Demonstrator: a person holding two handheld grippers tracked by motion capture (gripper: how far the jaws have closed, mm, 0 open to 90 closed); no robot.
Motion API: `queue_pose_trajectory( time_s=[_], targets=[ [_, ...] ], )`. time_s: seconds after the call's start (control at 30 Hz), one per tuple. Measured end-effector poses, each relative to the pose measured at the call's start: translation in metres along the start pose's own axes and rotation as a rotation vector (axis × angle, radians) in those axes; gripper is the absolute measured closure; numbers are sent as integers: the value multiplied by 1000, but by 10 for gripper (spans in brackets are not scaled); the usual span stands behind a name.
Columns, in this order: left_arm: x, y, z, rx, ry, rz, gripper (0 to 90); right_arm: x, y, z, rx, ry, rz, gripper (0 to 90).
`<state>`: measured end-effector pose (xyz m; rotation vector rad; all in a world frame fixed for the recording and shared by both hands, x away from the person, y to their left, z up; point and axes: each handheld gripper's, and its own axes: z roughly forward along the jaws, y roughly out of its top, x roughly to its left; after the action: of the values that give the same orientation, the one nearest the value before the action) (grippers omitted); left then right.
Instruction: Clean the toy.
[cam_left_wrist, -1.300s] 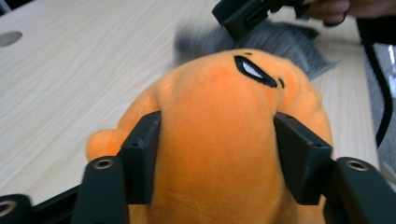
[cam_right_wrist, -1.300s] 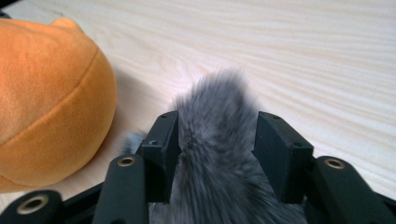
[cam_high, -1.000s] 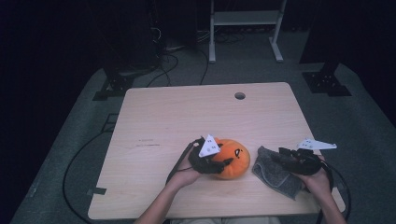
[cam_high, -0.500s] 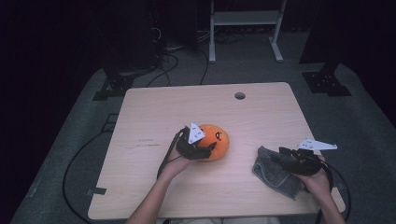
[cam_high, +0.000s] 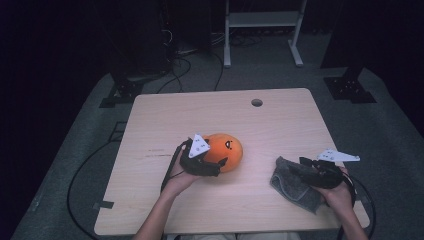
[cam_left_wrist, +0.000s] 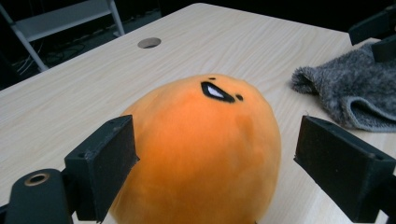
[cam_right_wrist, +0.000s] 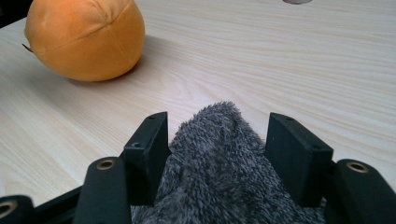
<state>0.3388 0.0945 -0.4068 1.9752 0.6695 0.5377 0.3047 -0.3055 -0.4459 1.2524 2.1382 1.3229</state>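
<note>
L gripper (cam_high: 212, 162) mid-frame, jaws just opening round orange plush (cam_left_wrist: 201, 149); R gripper (cam_high: 302, 170) lower right, jaws just opening, apart round grey cloth (cam_right_wrist: 219, 172).

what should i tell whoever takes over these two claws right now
Left claw: jaws have just been opening; the orange plush ball sits between them, a gap shows on its right side, so it looks released, resting on the table near the middle.
Right claw: jaws have been opening too; the grey fuzzy cloth bunches up between them, and contact with the pads is hard to judge. The cloth lies at the table's right front.
Done: the ball is set down, apart from the cloth.
Left: probably draw the left claw back clear of the ball, then deal with the cloth; what it is meant for can't be told.
</note>
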Motion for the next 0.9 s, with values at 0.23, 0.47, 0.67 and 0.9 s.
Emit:
queue_pose_trajectory(
  time_s=[0.23, 0.47, 0.67, 0.9],
  targets=[
    [7, -10, -13, 24, 12, -26, 95, 0, -1, -1, -6, 3, 13, 373],
    [13, -18, -27, 32, 27, -43, 82, -1, -1, -6, -28, -1, 28, 368],
    [12, -24, -35, 48, 45, -23, 82, -1, -1, -6, -32, 9, 46, 366],
    [16, -34, -42, 45, 28, -43, 82, 1, 0, -4, -41, 8, 44, 361]
  ],
)
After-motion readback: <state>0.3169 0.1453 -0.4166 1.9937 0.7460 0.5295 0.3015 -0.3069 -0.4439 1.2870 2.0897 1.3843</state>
